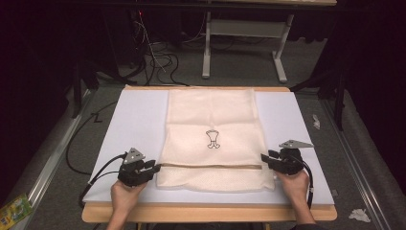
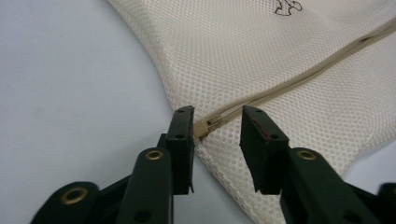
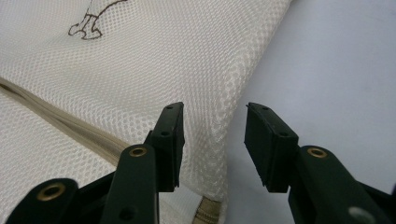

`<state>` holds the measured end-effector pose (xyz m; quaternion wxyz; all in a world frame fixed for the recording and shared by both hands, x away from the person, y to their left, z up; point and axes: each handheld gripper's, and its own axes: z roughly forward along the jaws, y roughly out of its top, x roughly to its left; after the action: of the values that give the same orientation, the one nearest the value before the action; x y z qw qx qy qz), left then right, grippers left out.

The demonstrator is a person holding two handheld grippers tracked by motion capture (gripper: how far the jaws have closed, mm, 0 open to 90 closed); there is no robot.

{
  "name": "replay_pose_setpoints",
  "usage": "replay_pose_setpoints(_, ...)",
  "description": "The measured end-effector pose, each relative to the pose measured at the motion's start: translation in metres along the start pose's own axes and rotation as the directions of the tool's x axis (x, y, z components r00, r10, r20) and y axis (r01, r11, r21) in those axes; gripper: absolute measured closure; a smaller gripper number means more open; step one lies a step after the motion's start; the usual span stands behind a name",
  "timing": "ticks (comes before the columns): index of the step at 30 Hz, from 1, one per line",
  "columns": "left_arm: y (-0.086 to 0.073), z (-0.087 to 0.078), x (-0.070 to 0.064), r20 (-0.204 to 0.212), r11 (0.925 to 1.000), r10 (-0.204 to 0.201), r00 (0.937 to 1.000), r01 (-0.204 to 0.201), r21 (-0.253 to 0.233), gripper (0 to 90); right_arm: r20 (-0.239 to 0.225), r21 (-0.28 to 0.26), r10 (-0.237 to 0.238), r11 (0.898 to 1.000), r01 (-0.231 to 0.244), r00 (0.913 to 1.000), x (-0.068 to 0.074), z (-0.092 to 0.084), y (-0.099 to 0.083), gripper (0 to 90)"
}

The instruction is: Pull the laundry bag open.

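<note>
A cream mesh bag (image 1: 213, 139) with a small dark drawing lies flat on the white board (image 1: 139, 115). Its zipper (image 1: 210, 166) runs across it near the front. My left gripper (image 1: 154, 167) sits at the bag's left edge with its jaws open. In the left gripper view, the zipper's end piece (image 2: 204, 128) lies between the jaws of the left gripper (image 2: 217, 121), close to the left pad, and nothing is clamped. My right gripper (image 1: 265, 158) is at the bag's right edge, also open. The right gripper view has the right gripper (image 3: 215, 121) straddling the mesh bag's (image 3: 163, 60) side seam without pressing it.
The board rests on a wooden table (image 1: 206, 213) whose front edge is near the person's hands. Cables (image 1: 158, 60) and a white stand (image 1: 244, 43) are on the floor beyond. Crumpled paper (image 1: 359, 214) lies at the right, and a green packet (image 1: 14, 210) at the lower left.
</note>
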<state>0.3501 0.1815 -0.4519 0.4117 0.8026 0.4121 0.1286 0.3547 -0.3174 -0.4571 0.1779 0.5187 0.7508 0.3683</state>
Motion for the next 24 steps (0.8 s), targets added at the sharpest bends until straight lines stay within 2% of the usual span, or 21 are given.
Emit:
replay_pose_setpoints(4, 0.001, -0.002, 0.001, -0.004, 0.9996, -0.006, 1.0000, 0.006, -0.027, 59.3, 0.001, -0.032, -0.004, 0.999, 0.004, 1.0000, -0.001, -0.005, -0.001, 58.4)
replay_pose_setpoints(6, 0.004, -0.003, 0.002, 0.009, 0.9988, -0.018, 0.9998, 0.019, -0.045, 57.8, 0.001, -0.047, 0.002, 0.999, -0.002, 1.0000, -0.002, -0.008, 0.000, 58.8)
replay_pose_setpoints(10, 0.006, -0.012, 0.004, 0.007, 0.9943, -0.026, 0.9996, 0.026, -0.104, 55.6, 0.002, -0.095, 0.007, 0.995, -0.006, 1.0000, -0.006, -0.018, 0.000, 59.5)
replay_pose_setpoints(13, 0.006, -0.017, 0.006, -0.013, 0.9906, -0.016, 0.9998, 0.014, -0.136, 55.2, -0.002, -0.101, 0.007, 0.995, -0.007, 1.0000, -0.010, -0.021, 0.000, 59.8)
replay_pose_setpoints(18, 0.007, -0.022, 0.011, -0.026, 0.9862, -0.034, 0.9991, 0.029, -0.163, 53.8, 0.011, -0.124, 0.023, 0.992, -0.021, 0.9997, -0.016, -0.030, -0.001, 60.3)
replay_pose_setpoints(20, 0.007, -0.025, 0.014, -0.044, 0.9845, -0.034, 0.9985, 0.026, -0.173, 54.0, 0.022, -0.150, 0.019, 0.989, -0.015, 0.9996, -0.017, -0.035, -0.002, 61.3)
replay_pose_setpoints(24, 0.008, -0.030, 0.019, -0.081, 0.9840, -0.034, 0.9962, 0.019, -0.177, 53.8, 0.044, -0.143, 0.027, 0.990, -0.020, 0.9987, -0.022, -0.039, -0.003, 62.0)
